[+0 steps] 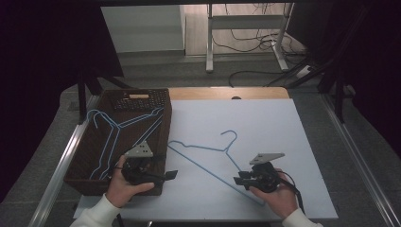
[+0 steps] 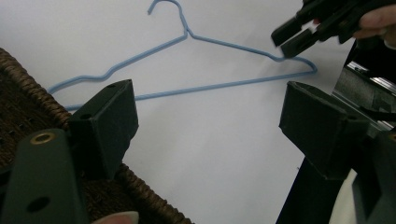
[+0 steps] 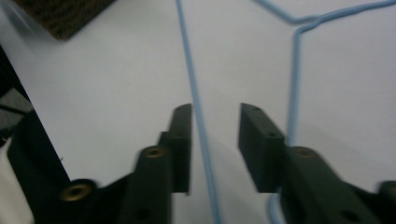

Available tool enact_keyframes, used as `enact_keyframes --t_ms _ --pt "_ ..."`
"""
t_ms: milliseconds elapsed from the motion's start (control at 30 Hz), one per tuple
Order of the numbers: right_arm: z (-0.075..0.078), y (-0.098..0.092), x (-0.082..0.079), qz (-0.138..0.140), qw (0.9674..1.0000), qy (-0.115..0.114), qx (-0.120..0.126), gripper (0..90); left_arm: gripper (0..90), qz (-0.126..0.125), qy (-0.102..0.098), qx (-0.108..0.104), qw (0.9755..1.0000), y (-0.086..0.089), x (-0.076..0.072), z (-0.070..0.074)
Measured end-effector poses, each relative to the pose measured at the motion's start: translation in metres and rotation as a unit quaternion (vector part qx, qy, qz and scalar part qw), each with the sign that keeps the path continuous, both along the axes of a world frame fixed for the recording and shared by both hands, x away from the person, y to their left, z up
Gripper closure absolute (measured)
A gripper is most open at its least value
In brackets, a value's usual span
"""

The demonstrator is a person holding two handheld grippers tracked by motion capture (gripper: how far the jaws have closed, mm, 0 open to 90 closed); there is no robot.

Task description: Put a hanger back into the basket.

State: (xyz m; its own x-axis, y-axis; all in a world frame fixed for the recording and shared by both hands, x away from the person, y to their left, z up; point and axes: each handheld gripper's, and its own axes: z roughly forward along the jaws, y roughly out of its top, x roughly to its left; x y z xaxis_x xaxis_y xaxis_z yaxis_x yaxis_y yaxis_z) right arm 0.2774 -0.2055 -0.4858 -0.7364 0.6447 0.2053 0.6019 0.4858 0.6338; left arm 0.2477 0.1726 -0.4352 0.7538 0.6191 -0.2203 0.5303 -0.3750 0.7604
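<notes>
- While your right gripper [image 1: 240,180] straddles the bottom wire of the blue hanger [image 1: 211,166] on the tabletop [image 1: 265,127], its jaws are not yet touching it.
- Your left gripper [image 1: 171,174], at 9 o'clock from the hanger beside the basket [image 1: 80,163], is released.

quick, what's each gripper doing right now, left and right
Left gripper: open, holding nothing.
Right gripper: open, jaws astride the blue hanger wire, not yet pressing it.

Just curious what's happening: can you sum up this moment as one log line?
right tongs: straddling hanger wire, not yet pressing | left tongs: open, empty, by basket | basket: holds two more hangers
</notes>
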Motion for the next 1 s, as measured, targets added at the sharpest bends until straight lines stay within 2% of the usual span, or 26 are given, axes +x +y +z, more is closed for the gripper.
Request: enact_keyframes --t_ms 100,200,467,767,867,1000 --pt "-0.012 0.015 -0.003 0.002 0.9989 0.015 -0.045 87.4 19.2 -0.002 -0.001 0.001 1.0000 0.000 0.000 0.000" --pt "-0.021 0.015 -0.005 -0.005 0.9966 0.028 -0.077 90.0 19.2 -0.001 -0.001 -0.001 1.0000 0.002 -0.001 0.000" --pt "-0.021 -0.017 -0.011 -0.054 0.9936 0.043 -0.089 90.0 19.3 0.001 -0.002 -0.001 1.0000 0.003 -0.001 0.001" --pt "-0.017 -0.046 -0.012 -0.093 0.9882 0.023 -0.120 90.0 19.3 -0.001 -0.001 0.002 1.0000 0.002 0.000 -0.001" --pt "-0.017 -0.056 -0.008 -0.106 0.9866 0.021 -0.122 90.0 19.3 -0.003 -0.001 0.003 1.0000 0.002 0.000 0.000" --pt "-0.015 -0.078 0.001 -0.134 0.9828 0.019 -0.125 90.0 19.4 -0.002 0.000 0.003 1.0000 0.002 0.000 -0.001"
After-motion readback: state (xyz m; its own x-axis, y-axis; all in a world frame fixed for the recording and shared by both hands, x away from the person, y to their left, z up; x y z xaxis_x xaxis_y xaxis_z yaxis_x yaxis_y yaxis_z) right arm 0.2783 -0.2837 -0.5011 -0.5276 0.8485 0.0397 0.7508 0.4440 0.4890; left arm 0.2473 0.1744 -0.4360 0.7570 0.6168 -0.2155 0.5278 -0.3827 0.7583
